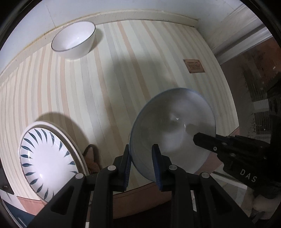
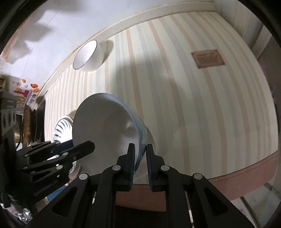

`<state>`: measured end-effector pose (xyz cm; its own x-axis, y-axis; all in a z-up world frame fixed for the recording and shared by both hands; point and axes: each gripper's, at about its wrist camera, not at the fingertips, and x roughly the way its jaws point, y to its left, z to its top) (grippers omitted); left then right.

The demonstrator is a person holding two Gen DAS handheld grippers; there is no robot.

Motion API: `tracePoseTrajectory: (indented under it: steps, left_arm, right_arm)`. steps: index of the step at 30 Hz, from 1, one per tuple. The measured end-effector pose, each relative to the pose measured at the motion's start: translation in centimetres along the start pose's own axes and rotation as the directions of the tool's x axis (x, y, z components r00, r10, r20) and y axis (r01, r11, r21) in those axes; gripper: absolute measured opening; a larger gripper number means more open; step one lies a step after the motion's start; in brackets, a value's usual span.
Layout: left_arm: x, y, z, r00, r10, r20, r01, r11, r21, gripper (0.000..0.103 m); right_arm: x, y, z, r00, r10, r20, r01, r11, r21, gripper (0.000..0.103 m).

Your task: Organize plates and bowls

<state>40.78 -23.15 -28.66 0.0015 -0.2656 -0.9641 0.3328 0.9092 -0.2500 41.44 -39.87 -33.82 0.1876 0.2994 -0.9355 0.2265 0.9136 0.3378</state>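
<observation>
A blue-rimmed white bowl [image 1: 173, 126] is held above the striped table by both grippers. My left gripper [image 1: 142, 157] is shut on its near-left rim. My right gripper [image 2: 140, 154] is shut on the opposite rim of the same bowl [image 2: 105, 122], and shows in the left wrist view [image 1: 210, 142] at the right. A white plate with blue leaf marks [image 1: 47, 157] lies at the near left, on a larger plate. A plain white bowl with a dark rim [image 1: 75, 40] stands at the far edge by the wall; it also shows in the right wrist view [image 2: 87, 54].
The table has a striped cloth [image 1: 114, 79] with a brown label [image 1: 194, 65] at the far right. A small brown object [image 1: 91, 157] lies next to the plates. A white wall [image 1: 123, 8] bounds the far side. Kitchen items [image 2: 22, 108] hang at the left.
</observation>
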Motion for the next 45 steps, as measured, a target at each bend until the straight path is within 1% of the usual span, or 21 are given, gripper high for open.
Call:
tracePoseTrajectory:
  steps: [11, 18, 26, 34, 36, 38, 45]
  left_arm:
    - [1.1, -0.3, -0.5, 0.999, 0.027, -0.016, -0.027, 0.999, 0.023, 0.020]
    - [2.1, -0.7, -0.5, 0.999, 0.039, -0.030, -0.038, 0.999, 0.035, 0.020]
    - [2.7, -0.4, -0.7, 0.998, 0.049, -0.044, -0.048, 0.998, 0.032, 0.020]
    - [3.3, -0.5, -0.9, 0.997, 0.060, -0.056, -0.058, 0.998, 0.037, 0.020]
    - [3.6, -0.4, -0.9, 0.996, 0.072, -0.059, -0.070, 0.997, 0.038, 0.020]
    - [3.7, -0.3, -0.9, 0.996, 0.066, -0.061, -0.064, 0.997, 0.032, 0.020]
    - [3.4, -0.4, -1.0, 0.996, 0.061, -0.062, -0.059, 0.998, 0.031, 0.020]
  right_arm:
    - [1.2, -0.4, -1.4, 0.999, -0.002, -0.042, 0.002, 1.000, 0.015, 0.014]
    - [1.7, -1.0, -1.5, 0.998, -0.004, -0.063, 0.005, 1.000, 0.029, 0.014]
    - [2.2, -0.8, -1.1, 0.997, -0.001, -0.071, 0.003, 1.000, 0.029, 0.015]
    - [2.1, -0.5, -0.6, 0.996, -0.034, -0.077, 0.034, 0.999, 0.000, 0.015]
    - [2.2, -0.4, -0.5, 0.996, -0.047, -0.082, 0.047, 0.999, -0.002, 0.016]
    - [2.3, -0.4, -0.5, 0.995, -0.045, -0.087, 0.045, 0.999, 0.000, 0.018]
    - [2.0, -0.3, -0.1, 0.994, -0.051, -0.101, 0.048, 0.999, -0.023, 0.018]
